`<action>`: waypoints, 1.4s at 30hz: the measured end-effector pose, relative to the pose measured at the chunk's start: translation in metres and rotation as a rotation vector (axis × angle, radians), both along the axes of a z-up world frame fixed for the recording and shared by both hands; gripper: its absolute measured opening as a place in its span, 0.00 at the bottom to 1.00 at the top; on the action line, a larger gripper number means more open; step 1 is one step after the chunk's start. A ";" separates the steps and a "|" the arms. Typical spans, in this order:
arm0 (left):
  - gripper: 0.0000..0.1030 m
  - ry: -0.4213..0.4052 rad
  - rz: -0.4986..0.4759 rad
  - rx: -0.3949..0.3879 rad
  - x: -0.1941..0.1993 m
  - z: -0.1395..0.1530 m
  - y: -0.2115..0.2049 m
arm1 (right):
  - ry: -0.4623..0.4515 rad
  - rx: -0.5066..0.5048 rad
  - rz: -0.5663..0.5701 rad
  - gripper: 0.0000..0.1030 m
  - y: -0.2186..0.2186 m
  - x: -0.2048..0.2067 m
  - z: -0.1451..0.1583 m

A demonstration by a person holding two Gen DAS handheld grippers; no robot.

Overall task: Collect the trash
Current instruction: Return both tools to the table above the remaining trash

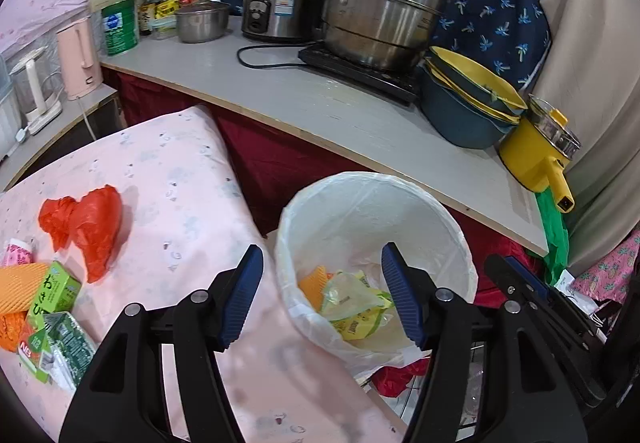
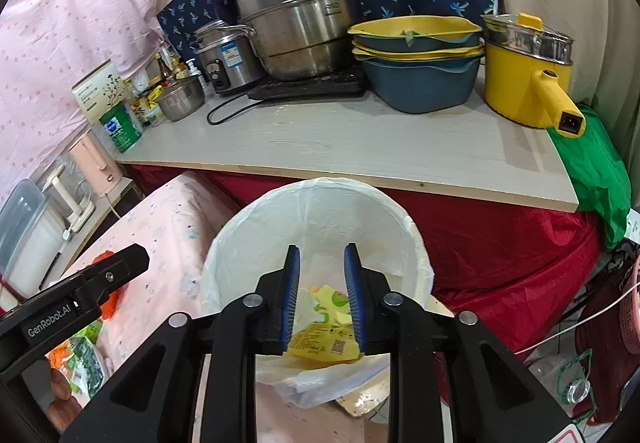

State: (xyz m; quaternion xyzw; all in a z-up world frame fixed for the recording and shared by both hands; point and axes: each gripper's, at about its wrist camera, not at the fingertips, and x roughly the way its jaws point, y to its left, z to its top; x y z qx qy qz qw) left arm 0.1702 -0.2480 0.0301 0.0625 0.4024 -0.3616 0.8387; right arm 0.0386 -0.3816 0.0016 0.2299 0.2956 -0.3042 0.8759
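A white bin (image 1: 452,227) with a plastic liner stands beside the pink-covered table (image 1: 192,203); it also shows in the right wrist view (image 2: 400,227). Yellow-green wrappers (image 1: 356,303) and an orange piece lie inside it. My left gripper (image 1: 322,295) is open and empty, over the bin's near left rim. My right gripper (image 2: 320,299) is open and empty, above the bin, with a yellow wrapper (image 2: 324,343) lying below it. On the table lie a red plastic bag (image 1: 90,223), green cartons (image 1: 54,291), an orange mesh piece (image 1: 18,287) and a pink packet (image 1: 18,253).
A grey counter (image 1: 320,103) behind the bin holds a large steel pot (image 1: 380,15), a rice cooker (image 1: 276,3), stacked blue-yellow bowls (image 1: 468,103) and a yellow electric pot (image 1: 536,151). Red cloth (image 2: 500,243) hangs below it. A pink kettle (image 1: 78,55) stands at the left.
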 end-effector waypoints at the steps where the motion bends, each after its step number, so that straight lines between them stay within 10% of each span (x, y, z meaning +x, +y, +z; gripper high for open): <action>1: 0.57 -0.001 0.007 -0.002 0.001 0.001 0.005 | -0.001 -0.003 0.007 0.27 0.004 0.002 0.002; 42: 0.63 0.051 0.554 -0.039 0.079 -0.016 0.317 | 0.056 -0.077 0.445 0.45 0.237 0.134 0.014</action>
